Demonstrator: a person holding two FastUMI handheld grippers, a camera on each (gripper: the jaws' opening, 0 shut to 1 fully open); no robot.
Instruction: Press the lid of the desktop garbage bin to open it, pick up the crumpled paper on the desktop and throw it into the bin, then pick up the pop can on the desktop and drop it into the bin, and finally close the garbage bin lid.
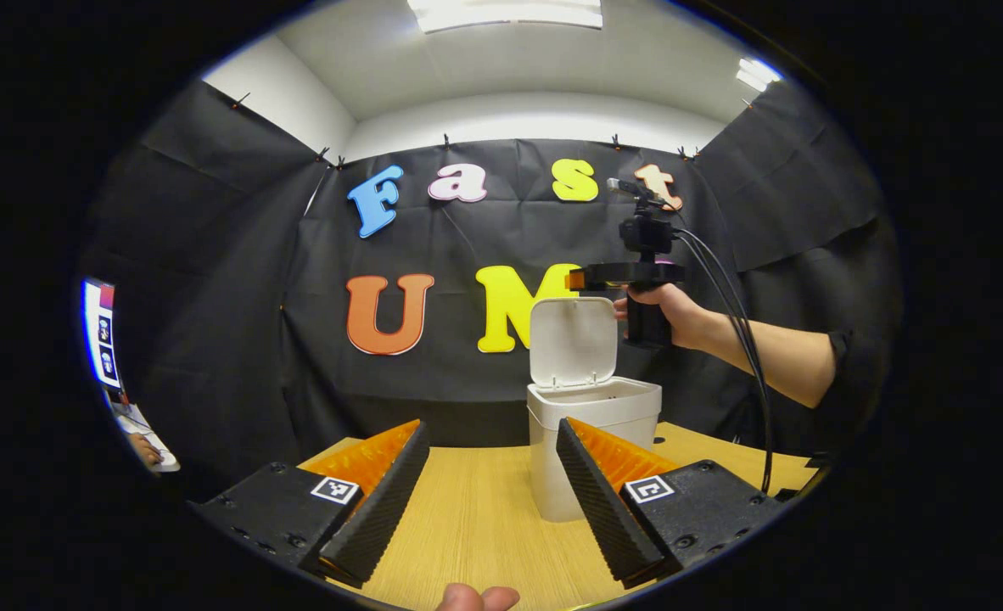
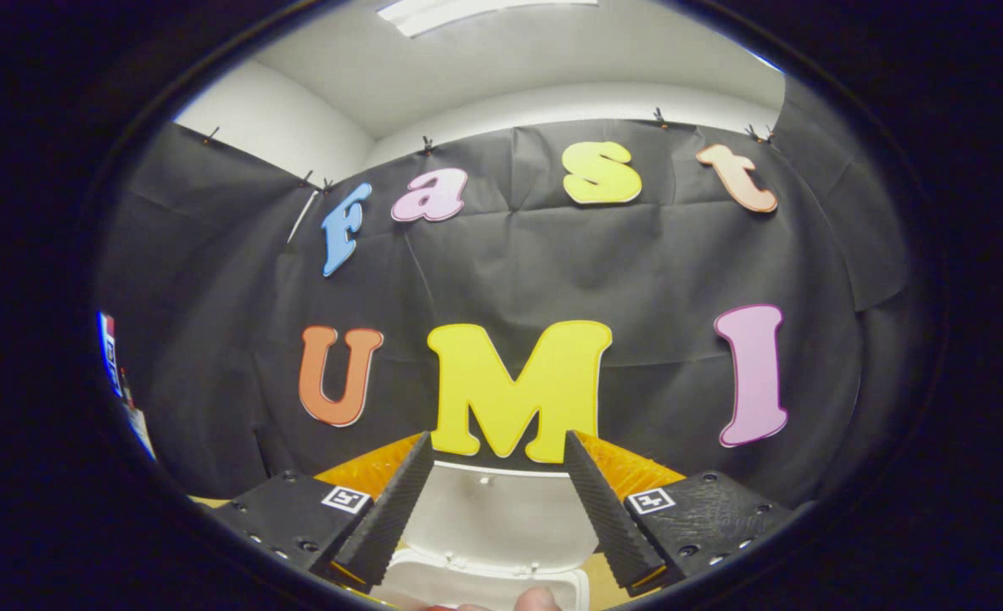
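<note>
The white desktop bin (image 1: 593,441) stands on the wooden table (image 1: 476,518) with its lid (image 1: 573,339) swung up and upright, so the mouth is uncovered. My left gripper (image 1: 491,424) is open low over the table, nothing between its fingers; the bin sits just beyond its right finger. A hand (image 1: 667,312) holds my right gripper (image 1: 591,277) level above the raised lid. In the right gripper view, my right gripper (image 2: 499,437) is open and holds nothing, with the lid's inner face (image 2: 501,518) and the bin's rim (image 2: 484,585) right below its fingers.
Black cables (image 1: 748,356) hang from the right gripper down past the person's forearm to the table's right edge. A lit screen (image 1: 101,331) stands far left. The black cloth wall rises close behind the bin. Fingertips (image 1: 476,598) show at the bottom edge.
</note>
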